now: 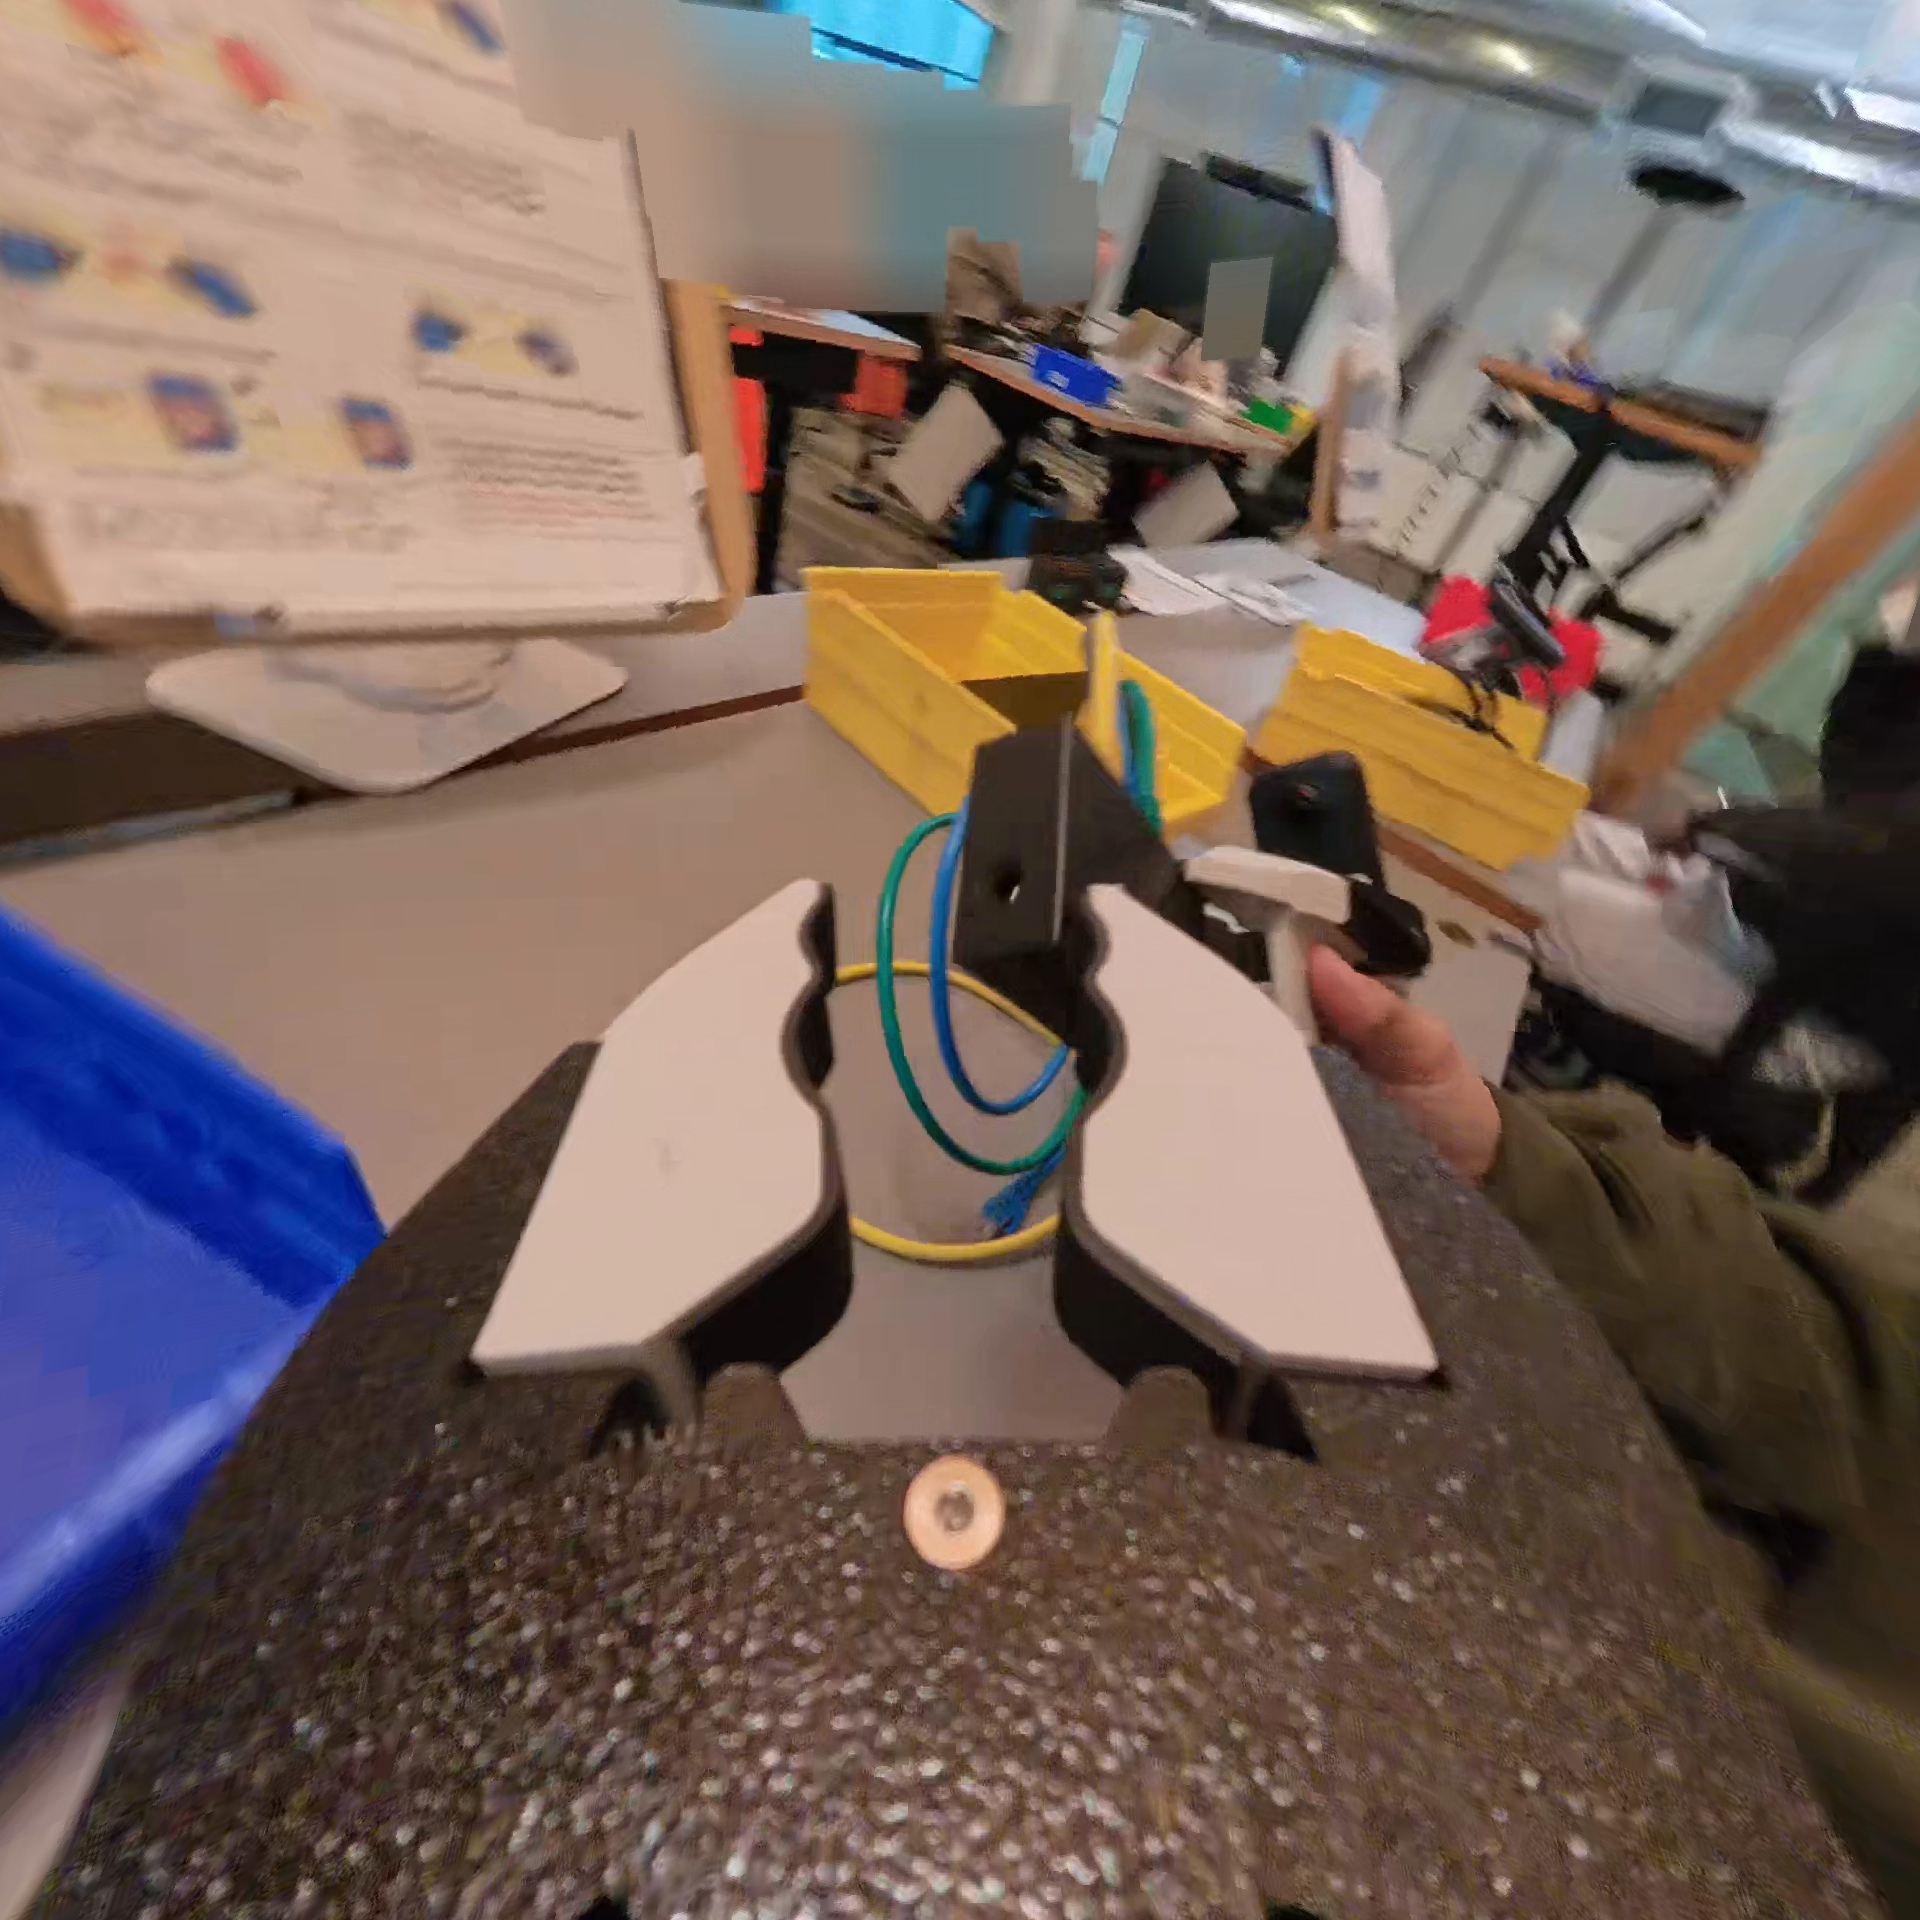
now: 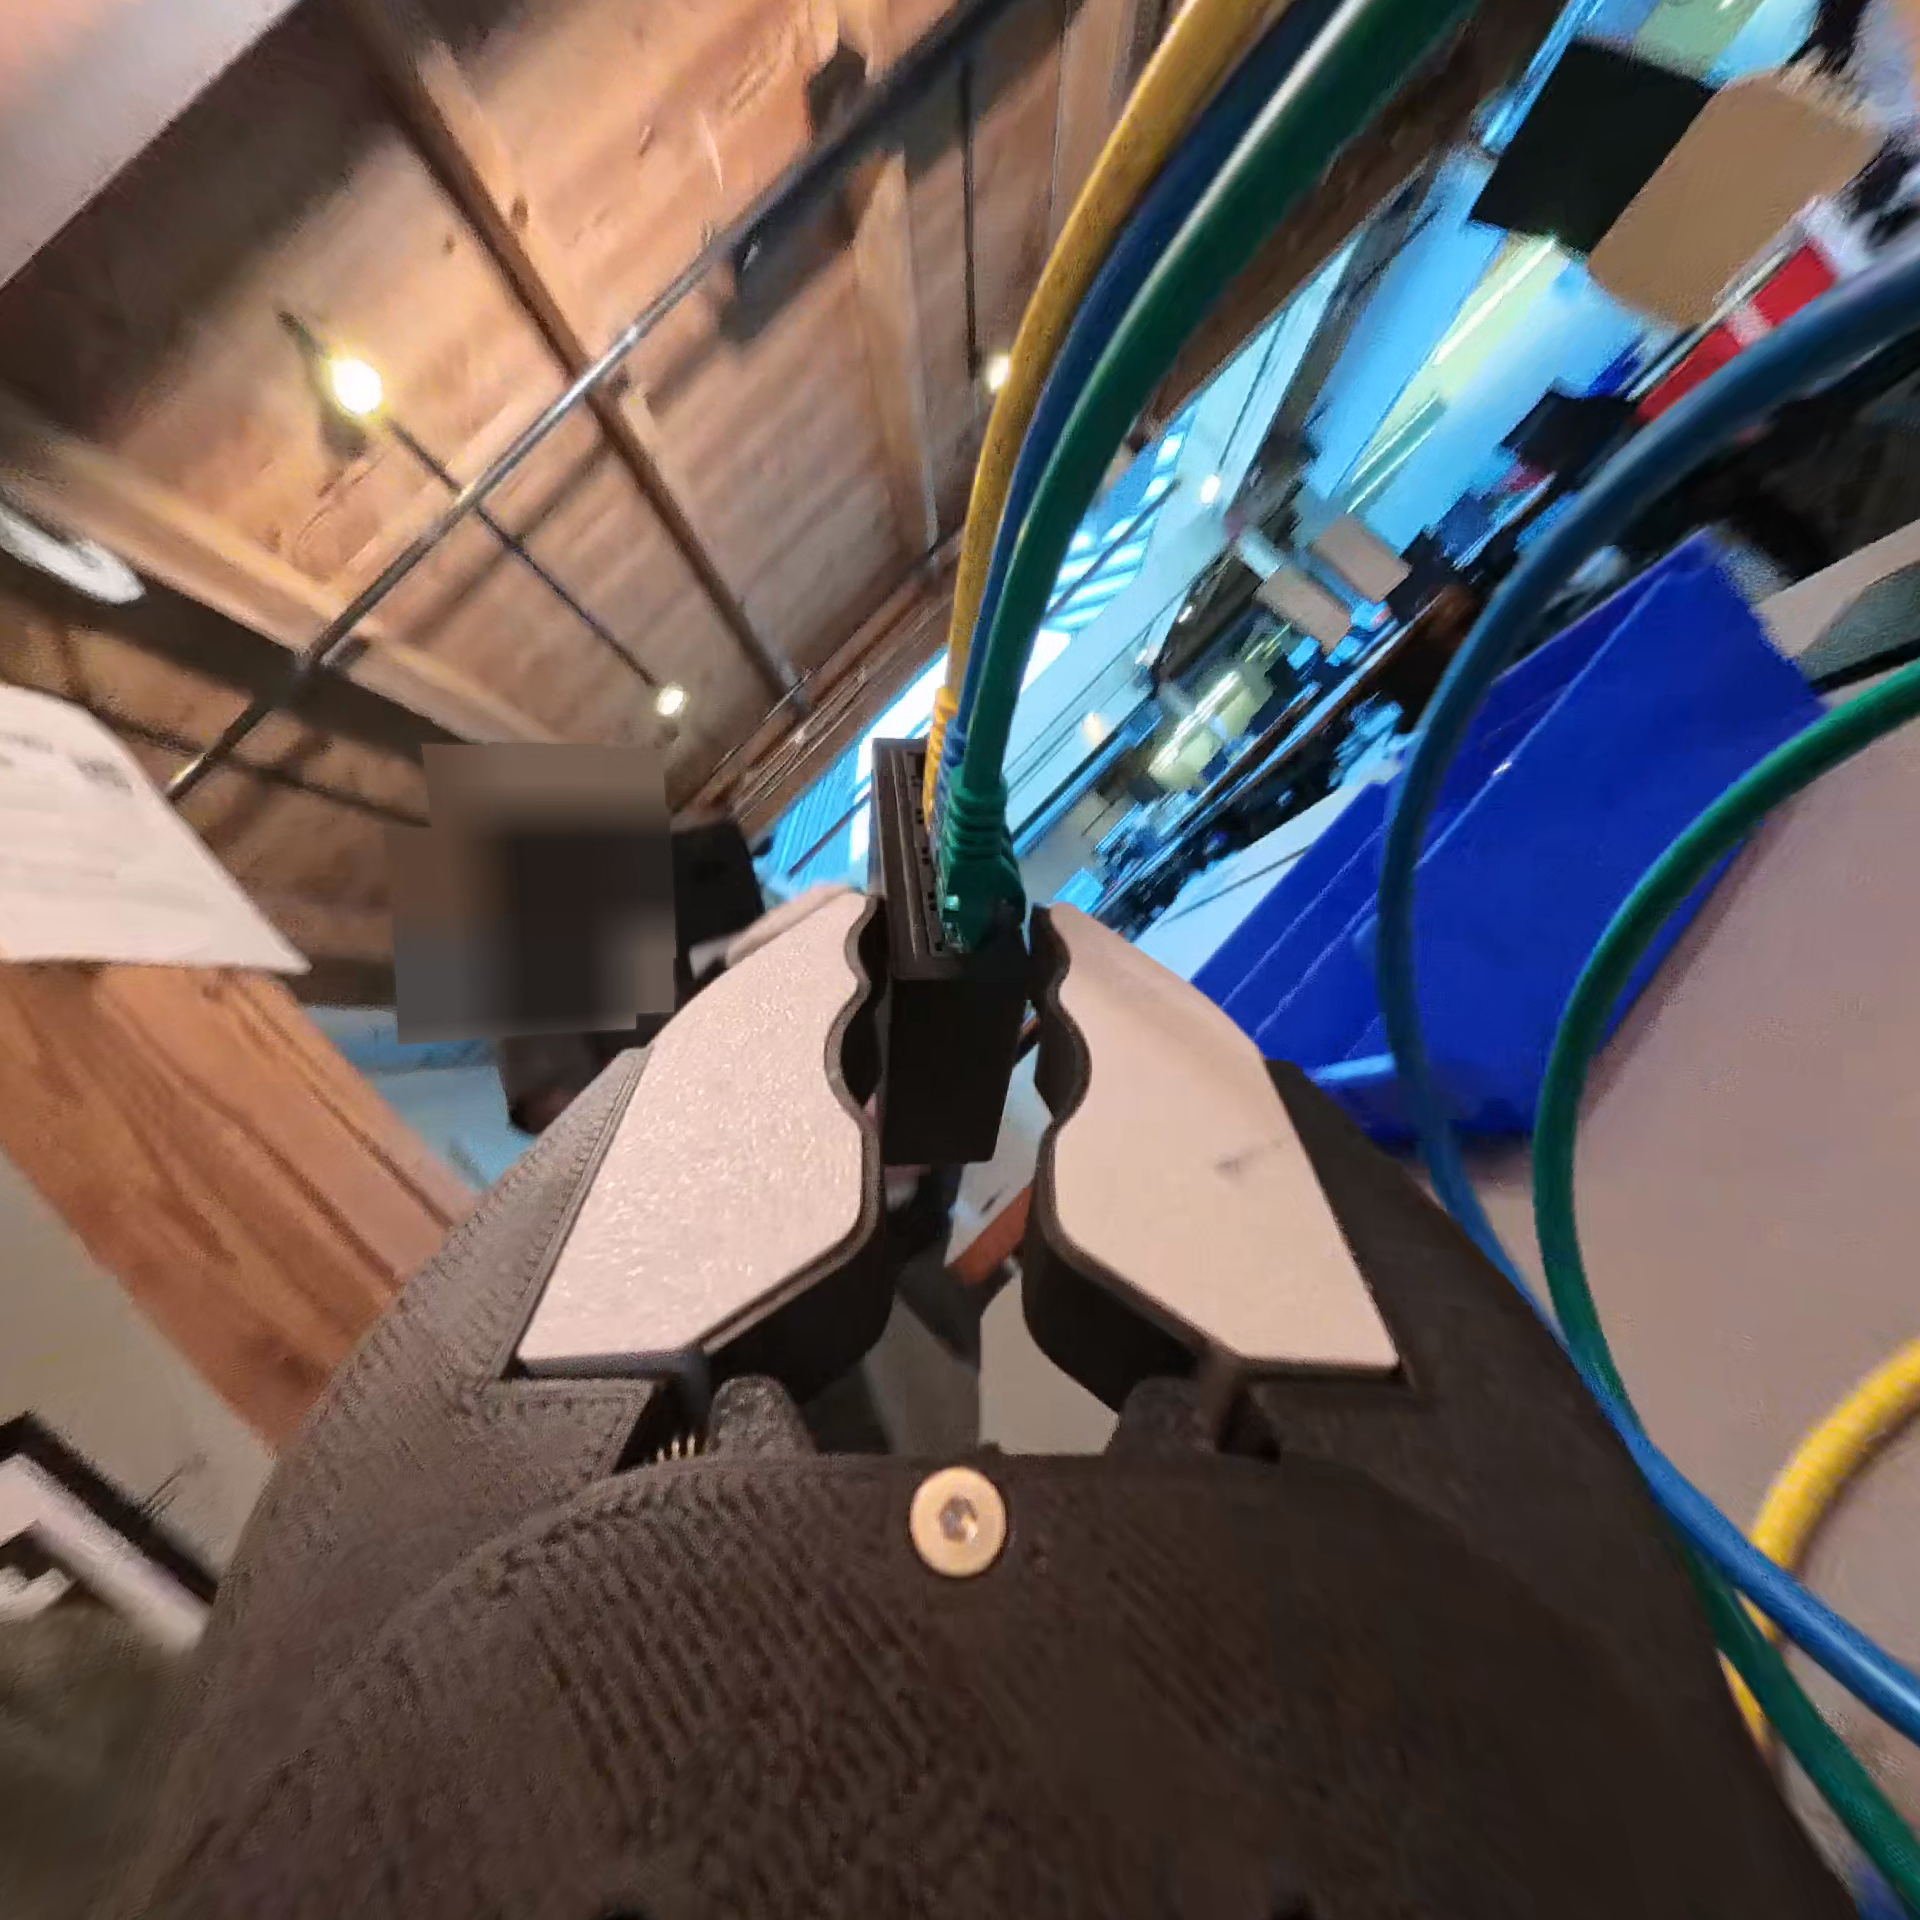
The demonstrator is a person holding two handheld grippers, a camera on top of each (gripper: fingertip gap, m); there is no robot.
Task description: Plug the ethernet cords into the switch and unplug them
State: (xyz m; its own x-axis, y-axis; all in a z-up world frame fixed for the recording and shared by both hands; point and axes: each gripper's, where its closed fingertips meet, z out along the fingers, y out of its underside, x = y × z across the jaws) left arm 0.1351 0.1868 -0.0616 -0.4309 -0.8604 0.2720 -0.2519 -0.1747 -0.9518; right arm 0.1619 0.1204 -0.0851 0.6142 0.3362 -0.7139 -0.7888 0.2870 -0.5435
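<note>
a: black box, that's the switch [image 2: 948, 1049] — where is it sitting?

b: off the table, pinched between the fingers of the right gripper [image 2: 954, 997]. the jaws are drawn in onto its two sides, and it stands on end between the tips.

a: cords?

b: green cord [image 2: 977, 842] has its plug in the port face of the switch. blue cord [image 2: 1023, 499] and yellow cord [image 2: 997, 468] run up beside it to the same face, their plugs mostly hidden behind the green one. all three arc overhead and fall to the grey table [image 2: 1714, 1091] on the right of that view.

a: and the left gripper [image 1: 961, 997]?

b: jaws parted a fair way, nothing between them. in the left wrist view the switch [image 1: 1023, 862] hangs just beyond its tips, with the right gripper [image 1: 1278, 883] and a hand [image 1: 1403, 1049] behind it. the loops of the green cord [image 1: 904, 1039], blue cord [image 1: 951, 1029] and yellow cord [image 1: 935, 1242] droop in the gap between the fingers, a blue plug loose near the table [image 1: 416, 956].

a: around it?

b: yellow bins [image 1: 935, 665] farther back, a blue bin [image 1: 135, 1195] at the left edge.
</note>
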